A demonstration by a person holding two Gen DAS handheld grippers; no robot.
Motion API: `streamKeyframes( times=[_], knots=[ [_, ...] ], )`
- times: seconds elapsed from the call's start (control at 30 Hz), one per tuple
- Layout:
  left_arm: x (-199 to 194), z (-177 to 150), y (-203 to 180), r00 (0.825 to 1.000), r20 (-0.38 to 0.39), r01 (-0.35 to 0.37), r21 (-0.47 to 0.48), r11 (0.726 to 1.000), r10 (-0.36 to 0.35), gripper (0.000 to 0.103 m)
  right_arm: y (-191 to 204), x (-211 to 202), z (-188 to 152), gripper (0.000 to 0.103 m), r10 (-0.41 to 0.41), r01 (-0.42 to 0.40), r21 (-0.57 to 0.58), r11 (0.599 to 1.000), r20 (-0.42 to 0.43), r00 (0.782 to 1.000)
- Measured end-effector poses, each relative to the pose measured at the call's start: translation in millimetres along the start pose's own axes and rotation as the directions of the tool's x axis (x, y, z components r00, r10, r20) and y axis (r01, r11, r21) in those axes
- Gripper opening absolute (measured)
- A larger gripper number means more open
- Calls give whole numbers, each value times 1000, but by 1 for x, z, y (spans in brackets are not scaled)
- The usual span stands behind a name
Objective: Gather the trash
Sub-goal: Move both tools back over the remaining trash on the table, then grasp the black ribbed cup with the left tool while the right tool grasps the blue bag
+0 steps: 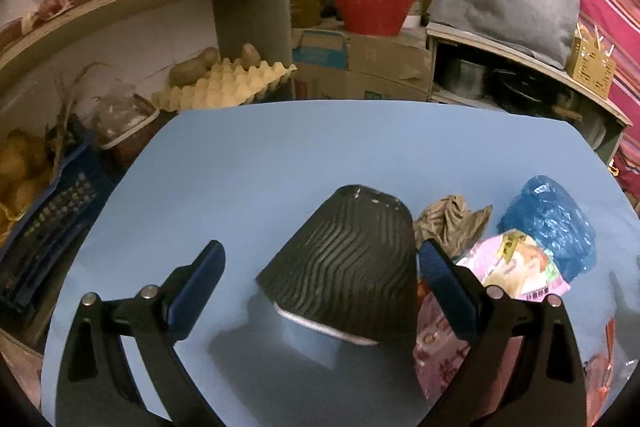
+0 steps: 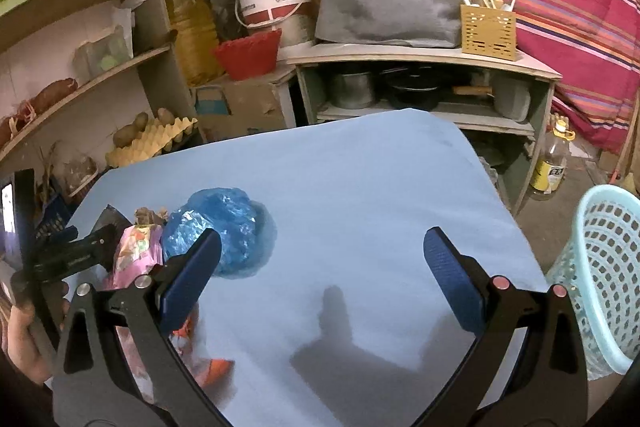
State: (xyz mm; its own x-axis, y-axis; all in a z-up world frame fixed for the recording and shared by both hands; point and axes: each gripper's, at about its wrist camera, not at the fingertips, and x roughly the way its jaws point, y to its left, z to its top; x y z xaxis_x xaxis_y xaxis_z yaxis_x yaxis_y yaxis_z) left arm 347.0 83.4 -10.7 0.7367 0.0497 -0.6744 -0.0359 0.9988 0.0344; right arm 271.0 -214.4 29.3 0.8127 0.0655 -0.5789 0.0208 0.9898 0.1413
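Left gripper: the left gripper (image 1: 320,267) was spread wide, released, with its blue pads on either side of the black ribbed cup (image 1: 348,263) but not pressing it; the stance looked like a line-up for a grasp.
Black ribbed cup: it lay tipped on its side on the blue desk (image 1: 260,155), base pointing toward 12 o'clock and rim toward the camera, so the side walls faced the pads.
Other trash: at 3 o'clock of the cup sat a crumpled brown wrapper (image 1: 452,219), a pink snack packet (image 1: 516,267) and a blue plastic bag (image 1: 548,223), bunched together, seemingly for easy picking.
Right gripper: the right gripper (image 2: 320,279) hung released and empty over bare desk, the blue bag at its 10 o'clock, apparently waiting its turn.
Basket: a light-blue mesh basket (image 2: 604,267) stood off the desk edge at 3 o'clock in the right wrist view, probably the place for the trash.
Progress: judged early, since nothing was gripped yet.
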Motion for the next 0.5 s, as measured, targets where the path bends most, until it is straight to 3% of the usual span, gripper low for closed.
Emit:
streamKeyframes(
  times=[0.17, 0.4, 0.5],
  knots=[
    [13, 2, -6, 1000, -30, -1, 34, 999, 2, 95, 10, 15, 0, 99, 13, -13, -5, 1000, -20, 1000],
    [26, 5, -5, 995, -79, 69, 10, 998, -68, 95, 22, 29, -1, 99, 8, -10, -45, 999, -39, 999],
    [30, 5, -6, 991, -99, 96, 17, 995, -94, 90, 28, 34, 0, 99, 5, -8, -61, 998, -44, 999]
  ],
)
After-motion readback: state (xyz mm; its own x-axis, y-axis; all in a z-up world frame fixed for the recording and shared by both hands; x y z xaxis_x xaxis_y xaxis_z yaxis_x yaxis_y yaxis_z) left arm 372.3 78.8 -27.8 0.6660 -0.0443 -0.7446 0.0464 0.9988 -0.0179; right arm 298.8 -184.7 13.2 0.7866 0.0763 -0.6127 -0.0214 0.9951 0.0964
